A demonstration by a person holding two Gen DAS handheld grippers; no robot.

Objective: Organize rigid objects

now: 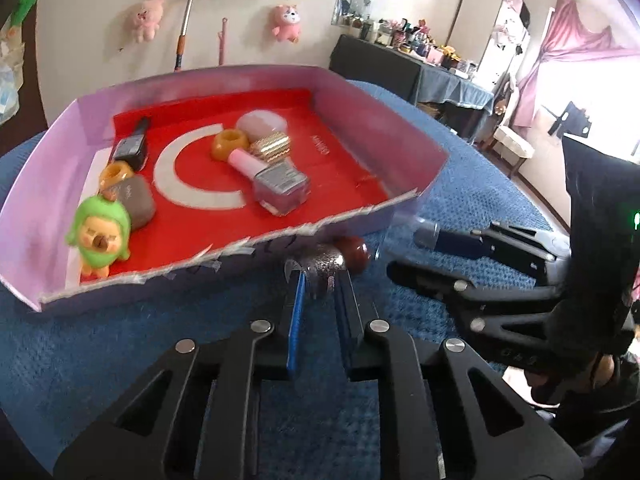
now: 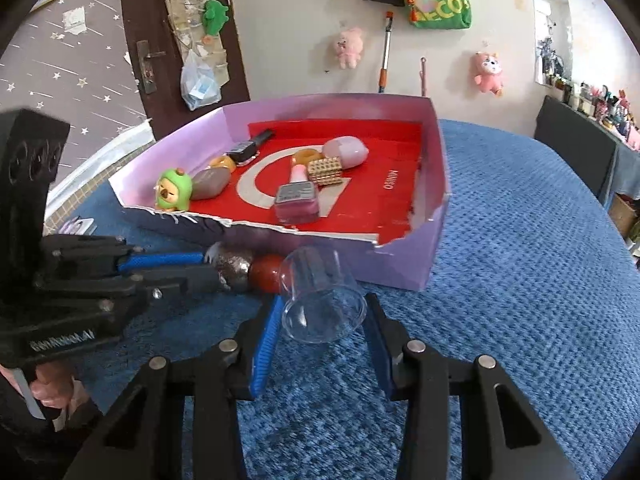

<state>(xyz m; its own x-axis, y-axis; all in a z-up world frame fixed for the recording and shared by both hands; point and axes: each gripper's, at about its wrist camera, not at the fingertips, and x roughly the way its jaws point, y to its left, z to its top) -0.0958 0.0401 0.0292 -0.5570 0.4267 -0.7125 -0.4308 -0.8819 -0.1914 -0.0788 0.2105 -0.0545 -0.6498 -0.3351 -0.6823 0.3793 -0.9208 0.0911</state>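
1. A blue textured cloth covers the table; behind it a pale wall carries two pink plush toys, a green bag and a dark door.
2. A shallow lilac box with a red liner sits on the cloth, its near wall torn to a ragged, low edge.
3. In the box's near-left corner stands a green-hooded figurine, with a grey-brown pebble-shaped case just beside it and an orange ring behind.
4. Near the far-left wall lies a dark nail-polish bottle.
5. At the box's middle lie a pink nail-polish bottle, a gold ribbed piece, a second orange ring and a pale pink oval case, all close together.
6. The left gripper reaches to the box's near wall, its narrowly set fingers gripping a silver embossed piece joined to a dark red ball; this object lies on the cloth against the box's outside.
7. The right gripper is spread wide around a clear plastic cup lying on its side on the cloth, just right of the red ball; whether the pads touch it I cannot tell.
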